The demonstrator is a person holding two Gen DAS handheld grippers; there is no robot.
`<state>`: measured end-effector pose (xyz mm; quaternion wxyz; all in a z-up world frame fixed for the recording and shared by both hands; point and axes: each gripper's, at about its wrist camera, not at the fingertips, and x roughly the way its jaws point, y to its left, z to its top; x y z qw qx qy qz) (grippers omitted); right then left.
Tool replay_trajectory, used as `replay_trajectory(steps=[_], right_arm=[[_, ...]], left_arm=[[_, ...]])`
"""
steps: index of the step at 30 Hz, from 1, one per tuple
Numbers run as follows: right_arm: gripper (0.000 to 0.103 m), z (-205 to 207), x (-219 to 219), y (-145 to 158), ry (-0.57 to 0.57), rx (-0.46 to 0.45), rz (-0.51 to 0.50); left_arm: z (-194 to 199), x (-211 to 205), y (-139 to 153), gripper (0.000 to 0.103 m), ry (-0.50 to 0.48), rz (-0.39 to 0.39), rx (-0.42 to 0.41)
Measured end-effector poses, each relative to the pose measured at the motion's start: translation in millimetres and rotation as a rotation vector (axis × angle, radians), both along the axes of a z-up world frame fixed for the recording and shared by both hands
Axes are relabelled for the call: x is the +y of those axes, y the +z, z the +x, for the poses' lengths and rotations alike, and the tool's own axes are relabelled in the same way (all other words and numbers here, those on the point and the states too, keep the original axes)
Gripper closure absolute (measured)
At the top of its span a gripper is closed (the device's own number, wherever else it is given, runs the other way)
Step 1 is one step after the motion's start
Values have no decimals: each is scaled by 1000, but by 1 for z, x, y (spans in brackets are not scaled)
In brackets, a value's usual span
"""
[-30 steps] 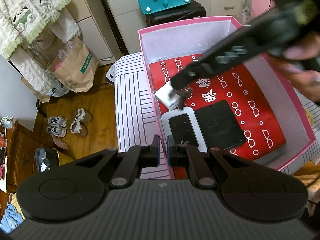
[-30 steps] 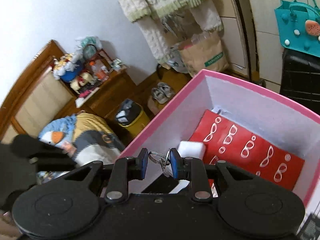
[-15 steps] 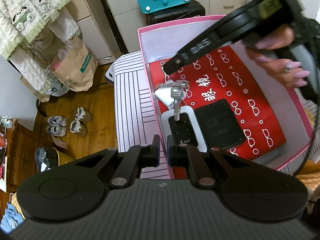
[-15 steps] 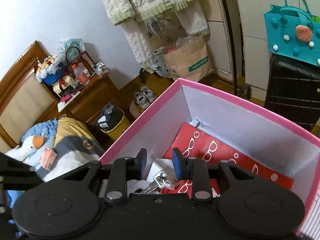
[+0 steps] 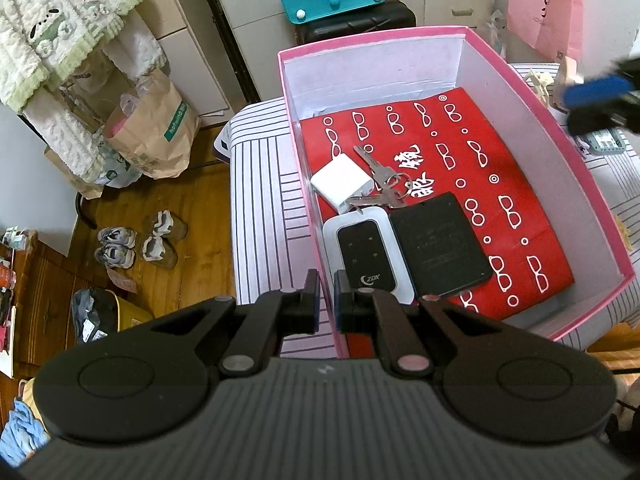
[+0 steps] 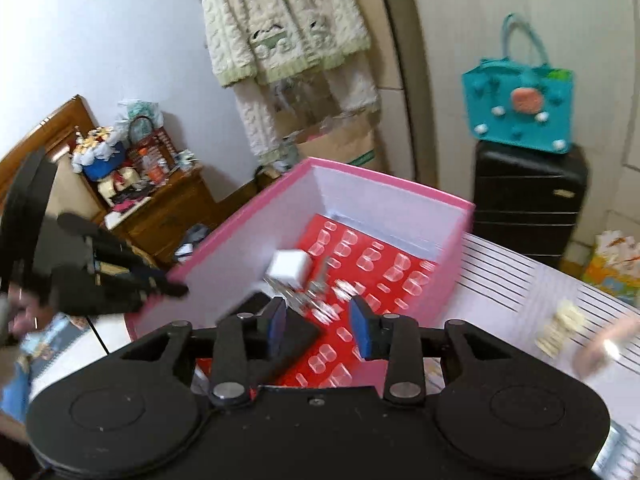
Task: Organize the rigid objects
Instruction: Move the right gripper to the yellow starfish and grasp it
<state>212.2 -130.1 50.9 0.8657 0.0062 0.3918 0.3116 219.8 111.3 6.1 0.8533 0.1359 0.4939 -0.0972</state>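
A pink box (image 5: 592, 184) with a red patterned liner (image 5: 512, 184) holds a white charger cube (image 5: 341, 180), a bunch of keys (image 5: 380, 184), a white-and-black device (image 5: 366, 258) and a flat black case (image 5: 438, 244). My left gripper (image 5: 327, 300) is shut and empty, held above the box's near left wall. My right gripper (image 6: 318, 326) is open and empty above the box (image 6: 248, 216); the cube (image 6: 287, 266) and keys (image 6: 308, 292) lie below it. It shows blurred at the right edge of the left wrist view (image 5: 600, 100).
The box rests on a white striped surface (image 5: 260, 216). Small objects (image 6: 560, 324) lie on it right of the box. A black suitcase (image 6: 528, 196) with a teal bag (image 6: 520, 104) stands behind. Shoes (image 5: 136, 240) and paper bags (image 5: 156, 132) are on the wooden floor.
My right gripper opened and let the keys fall into the box beside the white cube, then pulled back up and to the right. My left gripper stayed still.
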Motion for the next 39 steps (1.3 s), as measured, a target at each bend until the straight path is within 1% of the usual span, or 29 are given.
replay_trajectory(steps=[2,6,9,12,13,16,19,21,24,27,32,37,39], right_arm=[[62,-17,-17,-2,-37,-13,-23],[61,-44,-47,-10,-94,-11,-71],[60,-63,-65,-22,-134,7,-96],[59,-79,-80,-41,-162,14,-116],[58,-83,-83,-48,-169,9,-124],[48,-96,-94,-66,-188,-6,-145],[47,-104,-94,-75,-201,-22,-224],[46,-109,-98,-77,-201,-41,-218],[45,-112,-100,-79,-180,-40,-194],[45,-118,-97,-83,-152,-50,-220],[45,-121,-94,-96,-115,3,-223],[45,-113,-95,-111,-147,41,-243],[45,-110,-94,-117,-157,42,-256]], left_arm=[[0,-2,-1,97,-1,9,-5],[-5,-7,-1,97,-2,36,-30],[-5,-8,-1,97,0,46,-33],[-6,-8,0,97,5,46,-31],[-6,-8,0,97,7,47,-32],[-8,-8,0,97,17,44,-33],[-8,-8,1,97,26,40,-28],[-8,-8,1,97,32,39,-23],[-9,-9,2,97,40,44,-23],[-9,-10,2,97,50,45,-27],[-12,-12,1,96,61,51,-41],[-13,-11,3,96,72,43,-38],[-13,-10,3,96,72,44,-39]])
